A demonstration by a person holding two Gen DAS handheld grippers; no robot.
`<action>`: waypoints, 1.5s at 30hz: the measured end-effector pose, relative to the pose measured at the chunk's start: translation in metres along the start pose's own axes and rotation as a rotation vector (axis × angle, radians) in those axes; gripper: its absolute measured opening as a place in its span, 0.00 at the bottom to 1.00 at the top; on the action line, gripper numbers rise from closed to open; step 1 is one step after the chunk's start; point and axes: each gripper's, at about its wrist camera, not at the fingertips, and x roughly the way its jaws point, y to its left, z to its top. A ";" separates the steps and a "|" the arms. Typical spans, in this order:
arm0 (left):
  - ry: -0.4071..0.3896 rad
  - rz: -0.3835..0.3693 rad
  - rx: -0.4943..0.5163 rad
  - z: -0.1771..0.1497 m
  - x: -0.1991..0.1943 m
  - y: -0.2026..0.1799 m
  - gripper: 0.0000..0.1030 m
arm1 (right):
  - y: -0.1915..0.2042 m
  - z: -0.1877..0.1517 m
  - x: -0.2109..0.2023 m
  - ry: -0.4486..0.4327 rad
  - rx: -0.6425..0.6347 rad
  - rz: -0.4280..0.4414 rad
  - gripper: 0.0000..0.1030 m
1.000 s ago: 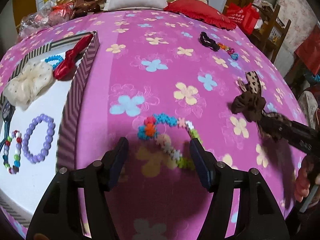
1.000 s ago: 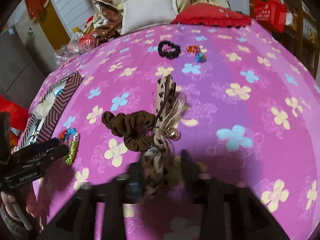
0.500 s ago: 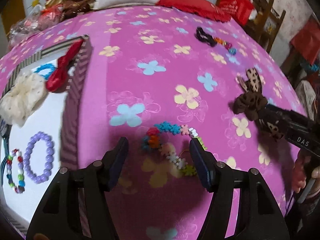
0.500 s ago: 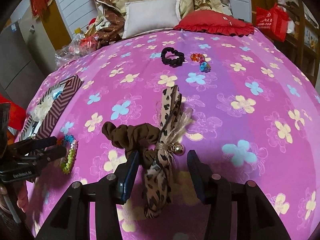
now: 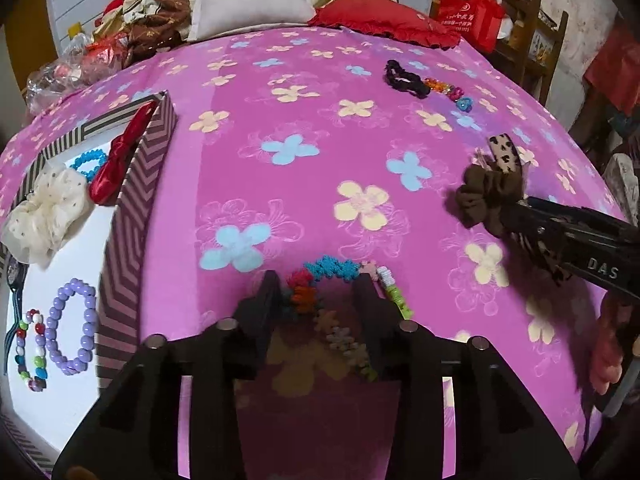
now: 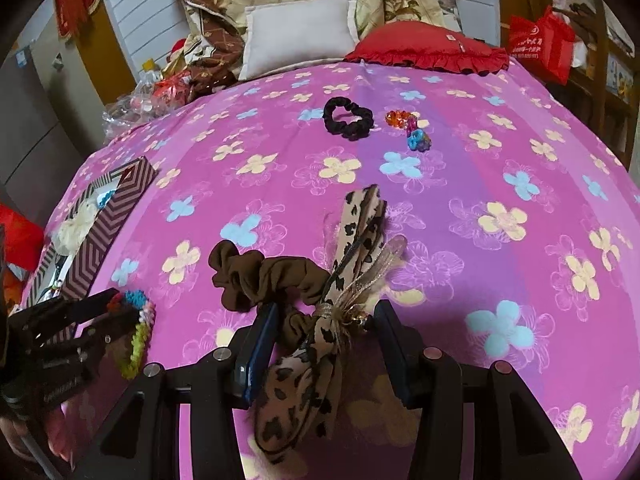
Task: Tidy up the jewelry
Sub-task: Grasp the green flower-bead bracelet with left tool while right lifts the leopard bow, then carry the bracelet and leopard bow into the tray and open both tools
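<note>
A colourful flower-bead bracelet (image 5: 332, 270) lies on the pink flowered bedspread. My left gripper (image 5: 318, 296) is open with its fingers on either side of the bracelet; it also shows in the right wrist view (image 6: 120, 312). A brown scrunchie with leopard-print ribbon (image 6: 280, 280) lies between the open fingers of my right gripper (image 6: 326, 328), which also shows in the left wrist view (image 5: 516, 208). A chevron-patterned box (image 5: 132, 208) at the left holds a purple bead bracelet (image 5: 72, 326), a cream scrunchie (image 5: 44, 216) and a red bow (image 5: 120, 160).
A black scrunchie (image 6: 348, 116) and a small coloured bead bracelet (image 6: 412, 130) lie farther back on the bed. A white pillow (image 6: 300, 36) and a red cushion (image 6: 432, 50) sit at the far edge. A chair with a red bag (image 5: 472, 12) stands at the right.
My left gripper has moved forward and down so its fingers now straddle the bead bracelet. My right gripper has moved forward around the scrunchie's ribbon knot.
</note>
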 end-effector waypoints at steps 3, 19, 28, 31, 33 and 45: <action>-0.011 -0.010 -0.022 0.000 -0.002 -0.001 0.20 | 0.005 0.001 0.001 0.006 -0.014 -0.003 0.31; -0.242 -0.156 -0.276 -0.014 -0.133 0.084 0.15 | 0.075 0.018 -0.066 -0.101 -0.166 -0.034 0.25; -0.324 -0.084 -0.491 -0.057 -0.179 0.173 0.15 | 0.174 0.019 -0.098 -0.142 -0.353 0.083 0.25; -0.303 -0.067 -0.550 -0.071 -0.176 0.194 0.15 | 0.211 0.015 -0.104 -0.132 -0.404 0.152 0.25; -0.274 -0.062 -0.570 -0.077 -0.170 0.203 0.15 | 0.230 0.011 -0.105 -0.112 -0.418 0.199 0.25; -0.119 -0.029 -0.577 -0.094 -0.134 0.217 0.15 | 0.316 -0.031 -0.049 0.102 -0.488 0.329 0.25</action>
